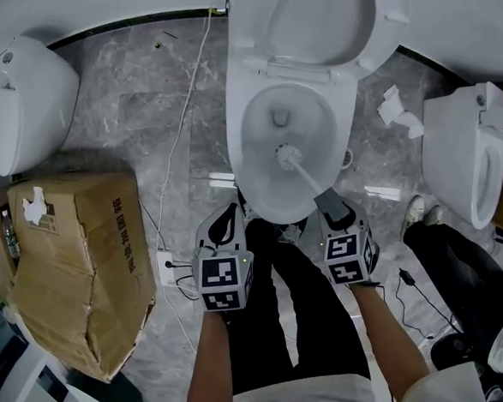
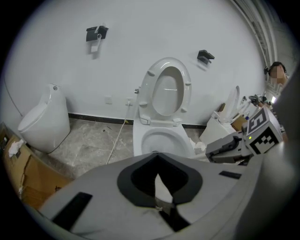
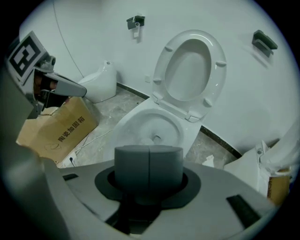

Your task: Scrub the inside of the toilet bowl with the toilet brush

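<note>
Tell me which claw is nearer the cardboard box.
Left. The left claw hangs close beside the box; the right claw is farther off, beyond the person's legs, at the toilet's front rim.

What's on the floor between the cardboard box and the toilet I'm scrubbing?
A white cable runs along the floor between cardboard box and toilet, down to a white power strip; the head view shows it.

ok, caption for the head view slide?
Right gripper holding the toilet brush, brush head down in the toilet bowl, seat up.
</note>
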Tool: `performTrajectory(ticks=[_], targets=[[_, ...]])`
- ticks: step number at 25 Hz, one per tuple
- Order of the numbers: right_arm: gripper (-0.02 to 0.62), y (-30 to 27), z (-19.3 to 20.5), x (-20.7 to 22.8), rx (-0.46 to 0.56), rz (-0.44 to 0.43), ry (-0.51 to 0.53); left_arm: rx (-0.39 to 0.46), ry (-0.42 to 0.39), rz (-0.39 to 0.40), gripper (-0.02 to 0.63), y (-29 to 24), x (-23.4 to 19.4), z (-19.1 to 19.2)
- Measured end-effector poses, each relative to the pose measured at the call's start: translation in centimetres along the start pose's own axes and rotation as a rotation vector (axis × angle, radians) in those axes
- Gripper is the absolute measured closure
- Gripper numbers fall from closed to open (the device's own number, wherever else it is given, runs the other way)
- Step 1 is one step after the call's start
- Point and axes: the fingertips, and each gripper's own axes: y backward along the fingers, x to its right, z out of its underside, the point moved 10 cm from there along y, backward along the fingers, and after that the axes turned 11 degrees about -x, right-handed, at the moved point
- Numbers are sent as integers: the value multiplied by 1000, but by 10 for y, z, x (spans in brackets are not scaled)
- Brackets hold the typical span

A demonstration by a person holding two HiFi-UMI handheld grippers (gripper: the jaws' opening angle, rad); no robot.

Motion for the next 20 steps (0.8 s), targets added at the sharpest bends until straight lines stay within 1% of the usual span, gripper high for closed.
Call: performTrajectory(ticks=[3, 9, 12, 16, 20], targets=[[420, -14, -3, 1, -10, -14, 22, -9, -36, 11, 584, -7, 1, -6], [420, -34, -5, -2, -30, -35, 15, -45, -83, 41, 584, -16, -1, -13], [420, -38, -6, -8, -35, -41, -1, -56, -124, 30, 584, -17, -8, -15], [420, -43, -7, -14, -55, -63, 8, -56, -110, 22, 584, -18, -17, -23], [420, -50, -10, -19, -60, -73, 60, -45, -114, 12, 584, -23, -22, -30]])
